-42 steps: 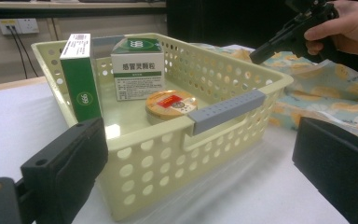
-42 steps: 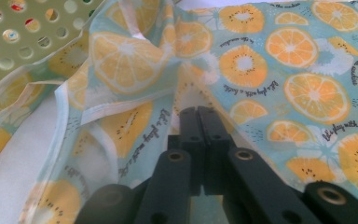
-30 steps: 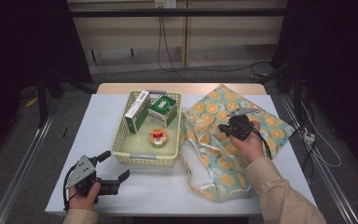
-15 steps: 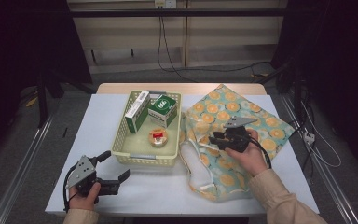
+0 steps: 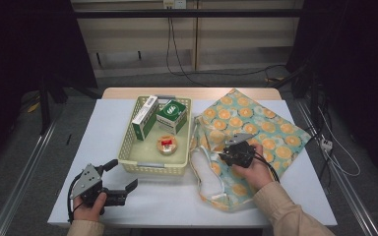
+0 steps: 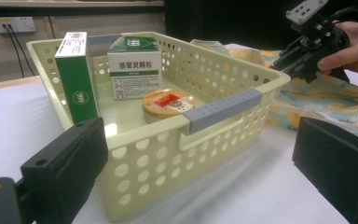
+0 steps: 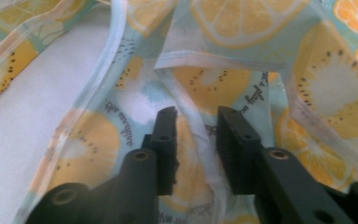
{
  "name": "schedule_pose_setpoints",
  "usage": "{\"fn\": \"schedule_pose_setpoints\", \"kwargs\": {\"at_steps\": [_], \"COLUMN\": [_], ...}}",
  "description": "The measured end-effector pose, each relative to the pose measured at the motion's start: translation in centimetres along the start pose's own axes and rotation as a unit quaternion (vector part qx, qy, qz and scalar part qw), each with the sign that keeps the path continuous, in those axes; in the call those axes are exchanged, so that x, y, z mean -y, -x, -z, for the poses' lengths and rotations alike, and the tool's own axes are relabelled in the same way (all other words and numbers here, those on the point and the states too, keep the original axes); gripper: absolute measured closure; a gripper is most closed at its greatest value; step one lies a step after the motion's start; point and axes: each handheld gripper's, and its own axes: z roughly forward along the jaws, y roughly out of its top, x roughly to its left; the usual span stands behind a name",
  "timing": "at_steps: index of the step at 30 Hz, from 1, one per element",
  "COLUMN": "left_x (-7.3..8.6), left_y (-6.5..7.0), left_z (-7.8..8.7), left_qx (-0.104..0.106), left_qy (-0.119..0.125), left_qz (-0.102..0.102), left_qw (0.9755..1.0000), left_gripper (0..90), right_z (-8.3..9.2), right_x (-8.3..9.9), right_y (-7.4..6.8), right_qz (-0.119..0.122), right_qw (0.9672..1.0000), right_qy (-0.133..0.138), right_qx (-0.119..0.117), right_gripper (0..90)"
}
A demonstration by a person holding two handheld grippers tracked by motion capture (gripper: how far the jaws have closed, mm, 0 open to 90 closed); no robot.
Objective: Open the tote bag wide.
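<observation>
Closest to the person, the left gripper (image 5: 120, 189) sits low on the white table (image 5: 167, 201) near the front edge, its jaws spread wide with nothing between them, so it's fully released. Just past its fingertips is the pale yellow basket (image 6: 223, 100), and in the left gripper view the basket's grey handle (image 6: 223, 110) sits right between the two black pads (image 6: 70, 163), a little beyond them and not touched. Inside the basket, going further back, there's a round tin (image 6: 167, 103) with a red label, then a white and green medicine box (image 6: 134, 72) and a tall green box (image 6: 77, 79) standing up against the wall. Over on the other side, the right gripper (image 7: 193, 121) is tipped down onto the fruit-print cloth bag (image 5: 256, 128), which lies flat on the table just beside the basket. Its jaws have just been closing, and they're narrow now with a raised fold of the bag's white-edged seam (image 7: 200, 135) running up between the fingers; the pads don't look pressed onto it yet, so it isn't gripping. Beyond those fingertips the bag's handle strap (image 7: 98, 79) loops off over bare table.
</observation>
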Motion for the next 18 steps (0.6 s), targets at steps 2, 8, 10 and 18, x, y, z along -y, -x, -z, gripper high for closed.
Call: {"fn": "schedule_pose_setpoints", "kwargs": {"at_steps": [2,8,10,18], "left_x": [0.0,-0.1,-0.1,-0.1], "left_y": [0.0,0.0,0.0,0.1], "left_z": [0.0,0.1,0.1,0.1], "left_qx": [0.0,0.001,0.001,0.001], "left_qy": [0.001,0.002,0.003,0.001], "left_qz": [0.001,0.0,-0.001,-0.002], "left_qw": [1.0,1.0,1.0,1.0], "left_gripper": [2.8,2.8,2.8,2.8], "right_z": [-0.1,-0.1,0.2,2.8], "right_x": [0.0,0.0,-0.1,-1.4], "right_y": [0.2,0.6,0.5,0.8], "right_qz": [0.006,-0.019,-0.021,-0.064], "right_qw": [1.0,0.9998,0.9997,0.9948], "right_qy": [0.001,0.0,-0.001,0.054], "right_qx": [0.005,-0.003,-0.009,-0.059], "right_gripper": [81.6,90.0,90.0,90.0]}}
